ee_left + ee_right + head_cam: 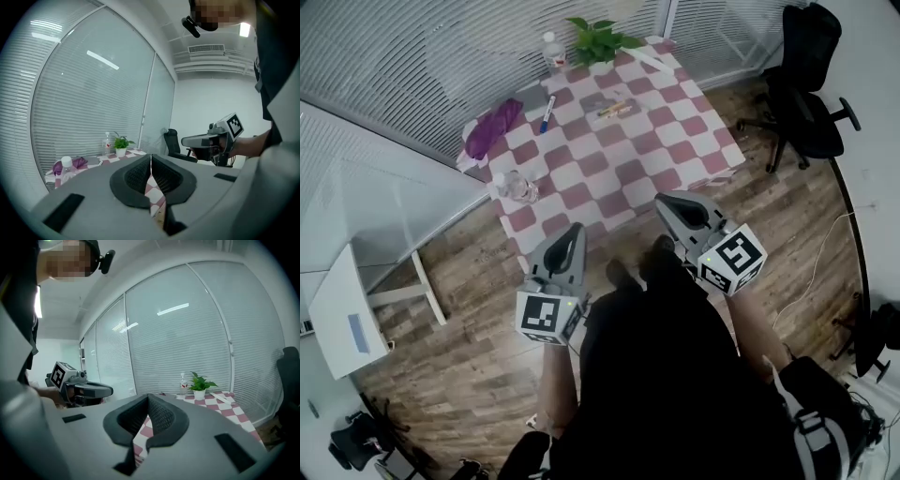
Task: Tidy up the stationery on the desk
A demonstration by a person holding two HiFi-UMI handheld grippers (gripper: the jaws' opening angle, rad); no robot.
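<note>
Red-and-white checks cover the counter (675,159), which stands on a wooden floor against a glass wall hung with blinds. The stationery lies on its far half: a blue marker (547,114) just beside a purple pouch (492,128), and a yellowish pen (614,110) on a grey pad (602,101).

The left claw (151,161) and right claw (148,401) are both clenched on nothing, held short of the counter's near edge. The step in hand looks like the approach: move closer, release one claw before reaching, then come low across the marker's barrel.

The counter's near half is open. A clear bottle (517,187) at the left corner and the plant (598,39) at the far edge call for care. An office chair (806,80) stands well apart on the right.
</note>
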